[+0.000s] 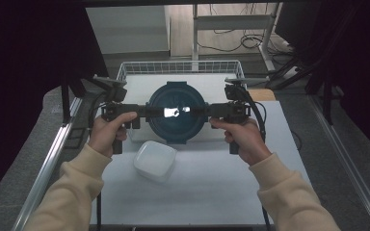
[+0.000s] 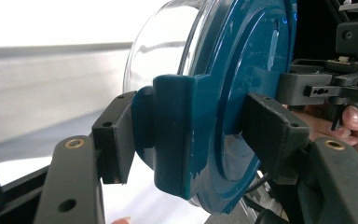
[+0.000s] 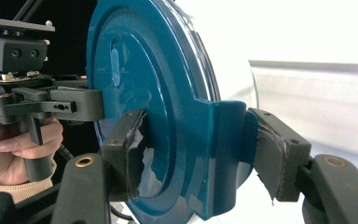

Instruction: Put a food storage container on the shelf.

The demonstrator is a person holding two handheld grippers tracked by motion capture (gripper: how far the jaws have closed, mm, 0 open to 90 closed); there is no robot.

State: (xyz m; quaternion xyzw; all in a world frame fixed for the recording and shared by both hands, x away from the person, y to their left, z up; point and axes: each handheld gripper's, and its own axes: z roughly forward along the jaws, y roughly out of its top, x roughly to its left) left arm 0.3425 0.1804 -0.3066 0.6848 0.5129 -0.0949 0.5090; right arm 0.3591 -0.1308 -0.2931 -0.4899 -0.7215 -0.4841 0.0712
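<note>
A round container with a teal lid (image 1: pixel 177 111) is held above the counter (image 1: pixel 207 187), over the front edge of the wire basket (image 1: pixel 180 67), clamped from both sides.

Left gripper (image 1: pixel 147 111) at 9 o'clock of the lid: its fingers (image 2: pixel 116 137) are closed on the teal side latch (image 2: pixel 177 135), one finger on the clear glass side, the other on the lid face. Right gripper (image 1: pixel 207 110) at 3 o'clock: its fingers (image 3: pixel 123 149) are closed on the opposite latch (image 3: pixel 223 154) the same way; the pad covering on these fingers looks torn and frayed, so slip is judged more likely on this side.

The step in hand is judged to be a two-handed carry or hold of the lidded container. To be done well: both grips kept squeezed evenly, the container kept level, both hands moved together so neither latch is pried open and no twist is put on the glass.

Around: a white square tub (image 1: pixel 155 160) sits on the counter at 6 o'clock of the container, just below it; it would be in the way if the container is lowered toward the person. The basket lies at 12 o'clock, its front rim close under the container, to be cleared if it goes in there.
</note>
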